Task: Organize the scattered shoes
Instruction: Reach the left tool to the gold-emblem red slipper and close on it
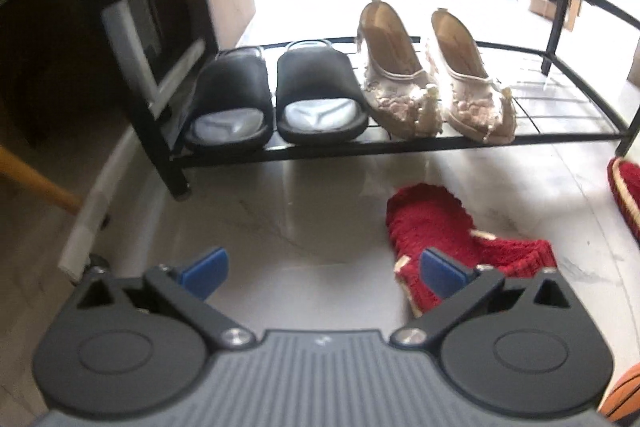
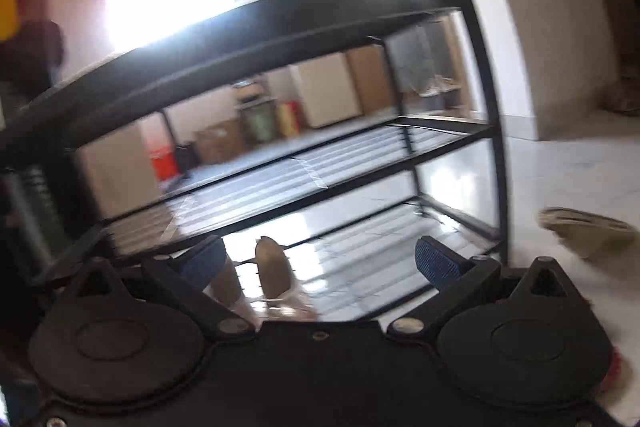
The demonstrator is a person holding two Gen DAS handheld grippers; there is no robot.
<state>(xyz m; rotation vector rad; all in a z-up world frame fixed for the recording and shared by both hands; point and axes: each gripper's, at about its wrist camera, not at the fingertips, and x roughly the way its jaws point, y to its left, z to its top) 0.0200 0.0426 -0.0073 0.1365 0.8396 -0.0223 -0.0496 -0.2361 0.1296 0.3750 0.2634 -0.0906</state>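
Both grippers gape wide, empty — left gripper (image 1: 324, 269) half-hides a red slipper (image 1: 440, 235); right gripper (image 2: 320, 263) view blurred.

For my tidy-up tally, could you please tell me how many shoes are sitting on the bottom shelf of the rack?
4: two black slides, left and right, at the shelf's left end, and two beige flats, left and right, beside them. None seem hidden.

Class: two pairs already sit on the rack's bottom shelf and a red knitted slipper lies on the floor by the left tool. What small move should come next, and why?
Probably ease the open left tool rightward over the red slipper: it lies off-centre, beside one pad.
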